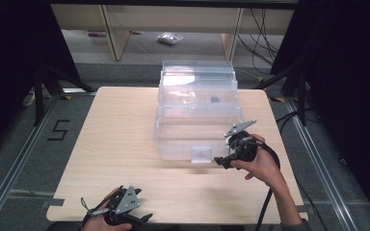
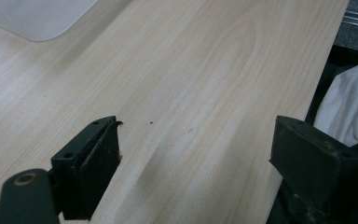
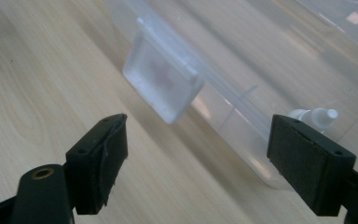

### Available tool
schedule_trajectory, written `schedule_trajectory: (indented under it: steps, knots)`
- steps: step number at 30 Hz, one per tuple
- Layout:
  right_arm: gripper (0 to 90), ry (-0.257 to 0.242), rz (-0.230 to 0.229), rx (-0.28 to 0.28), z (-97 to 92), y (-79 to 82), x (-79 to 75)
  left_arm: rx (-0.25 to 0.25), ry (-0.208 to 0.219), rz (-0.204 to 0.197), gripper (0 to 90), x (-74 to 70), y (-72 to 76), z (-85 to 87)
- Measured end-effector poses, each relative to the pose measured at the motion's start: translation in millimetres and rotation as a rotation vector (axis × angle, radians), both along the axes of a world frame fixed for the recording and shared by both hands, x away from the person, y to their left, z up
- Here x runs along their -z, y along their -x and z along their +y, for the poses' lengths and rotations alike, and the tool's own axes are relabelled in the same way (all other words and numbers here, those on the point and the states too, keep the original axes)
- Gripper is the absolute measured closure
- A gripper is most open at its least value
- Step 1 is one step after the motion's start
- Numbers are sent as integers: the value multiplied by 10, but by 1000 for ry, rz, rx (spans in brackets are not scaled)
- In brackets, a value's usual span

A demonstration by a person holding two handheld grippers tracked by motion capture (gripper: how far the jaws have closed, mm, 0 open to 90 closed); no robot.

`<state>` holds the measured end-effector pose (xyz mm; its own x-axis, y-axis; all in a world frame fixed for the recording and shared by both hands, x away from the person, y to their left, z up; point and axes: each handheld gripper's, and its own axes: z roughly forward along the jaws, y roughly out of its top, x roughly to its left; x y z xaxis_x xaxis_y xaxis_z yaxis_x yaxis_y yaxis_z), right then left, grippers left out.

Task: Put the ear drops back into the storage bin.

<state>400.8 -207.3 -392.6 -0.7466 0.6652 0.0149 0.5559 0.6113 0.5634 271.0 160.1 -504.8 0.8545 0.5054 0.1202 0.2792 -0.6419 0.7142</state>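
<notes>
Item 1, clear plastic box [image 1: 197,113]: sitting on the far half of the wooden table [image 1: 115,144], toward 12 o'clock from the table's middle, with its lid standing open behind it. A small dark object [image 1: 215,100] is lying inside the upper section; what it is cannot be told. A frosted latch tab [image 1: 201,155] is hanging from the front wall at the box's 6 o'clock edge. In the right gripper view, the same latch tab [image 3: 163,86] is showing tilted against the box wall [image 3: 270,70], and a small white capped piece [image 3: 314,116] is lying inside the box near the corner.

Item 2, right gripper [image 1: 221,161]: being held in the person's right hand [image 1: 262,166] just beside the box's front right corner, at about 4 o'clock from the table's middle, pointing toward the latch. Its 2 black jaws are standing wide apart with nothing between them, with bare table and the box front showing in the gap.

Item 3, left gripper [image 1: 147,218]: resting in the left hand [image 1: 99,222] at the near table edge, at about 7 o'clock, well apart from the box. Its 2 jaws are also spread wide and gripping nothing, lying over bare wood. A white cloth [image 2: 349,105] is showing past the table edge.
</notes>
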Motion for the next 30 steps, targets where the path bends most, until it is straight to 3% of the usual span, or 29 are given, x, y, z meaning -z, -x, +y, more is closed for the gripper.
schedule_trajectory:
  steps: [1, 5, 6, 7, 10, 14, 15, 16, 19, 20, 21, 23, 25, 28, 30]
  knots:
    - [211, -5, 9, 20, 15, 37, 9, 0, 1, 1, 152, 1, 0, 0]
    - [209, -9, 9, 8, 22, 91, 34, 1, -1, 0, 152, -1, -3, 2]
    - [208, -12, -24, -42, 14, 85, 63, 2, 13, -8, 152, -1, -3, 0]
    - [208, -22, 0, 6, 46, 128, 72, 1, 13, -8, 152, 0, -2, 1]
    - [207, -10, -11, -22, 47, 135, 83, 3, 12, -7, 152, 1, -2, 3]
    - [206, -37, -12, -44, 96, 216, 108, 3, 3, -8, 152, -4, 1, 7]
    - [206, -41, -33, -49, 105, 230, 129, -8, 26, 8, 152, 5, 12, 0]
    - [207, -44, -35, -77, 127, 254, 162, -8, 26, 10, 152, 5, 11, 3]
    - [212, -39, -32, -73, 151, 290, 196, -9, 25, 11, 152, 6, 15, 3]
    - [218, -44, -59, -93, 159, 293, 237, -8, 15, 6, 152, 4, 11, 6]
    - [225, -50, -41, -90, 178, 312, 256, -13, 3, -1, 152, 6, 8, 6]
    - [220, -47, -33, -94, 190, 317, 341, -6, 21, 10, 152, 3, 14, 8]
    - [220, -65, -69, -125, 198, 309, 405, -13, 7, 1, 152, 2, 11, 14]
    - [222, -77, -70, -128, 212, 338, 455, -15, 0, -6, 152, 2, 10, 13]
    - [224, -66, -56, -120, 215, 366, 456, -9, 17, 8, 152, 4, 14, 7]
